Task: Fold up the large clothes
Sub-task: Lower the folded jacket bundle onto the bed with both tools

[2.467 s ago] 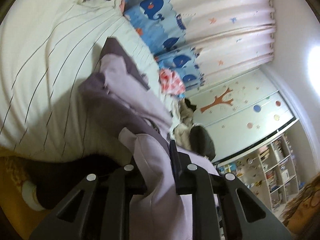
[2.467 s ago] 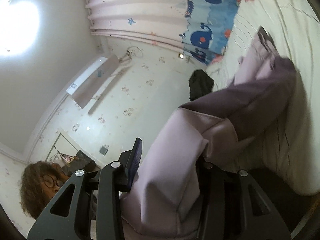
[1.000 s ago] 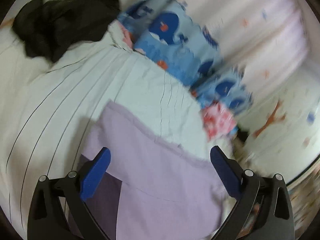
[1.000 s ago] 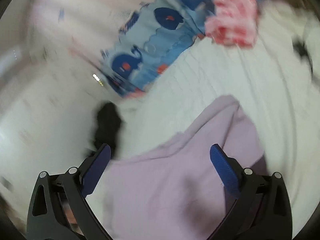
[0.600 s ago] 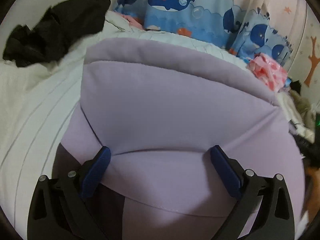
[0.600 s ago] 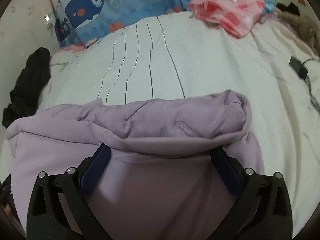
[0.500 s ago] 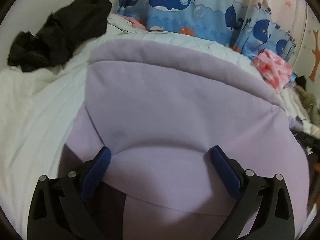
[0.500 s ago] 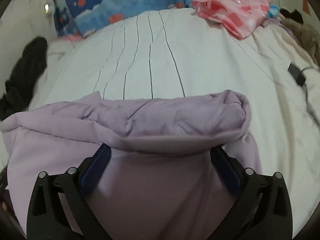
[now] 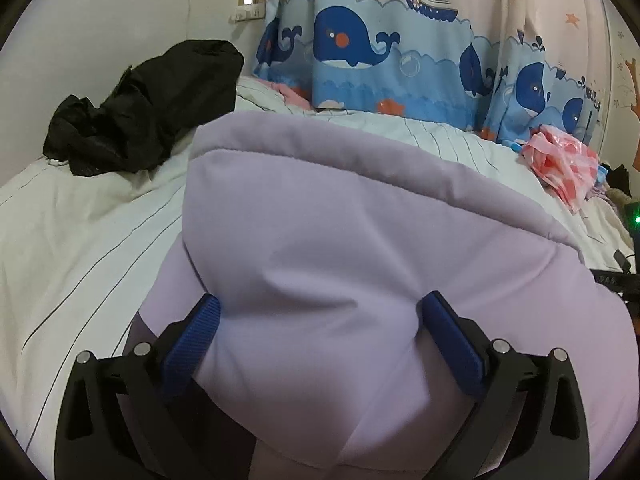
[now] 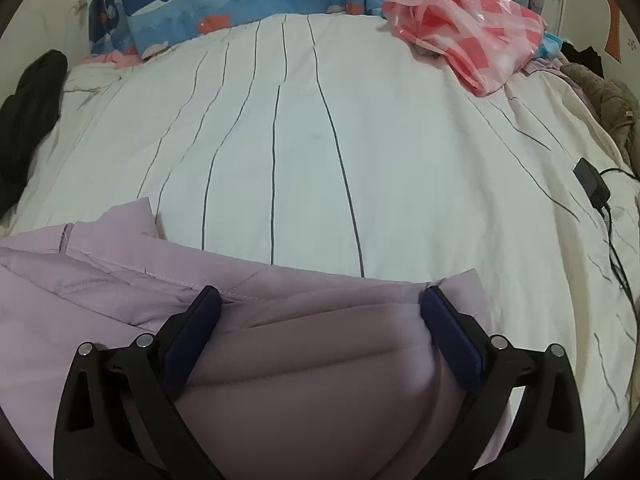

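Left wrist view: we're pressing both wide-open tongs, left tongs (image 9: 318,330) and right tongs (image 10: 320,326), onto the puffy lilac jacket (image 9: 360,240), gripping nothing. It's probably springing back unfolded on the bed (image 10: 300,120).

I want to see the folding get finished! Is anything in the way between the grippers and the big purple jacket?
Nothing visible is. The puffy lilac jacket bulges right between the open left gripper and open right gripper. The black crumpled garment and pink checked plastic bag lie far off on the white striped bedsheet.
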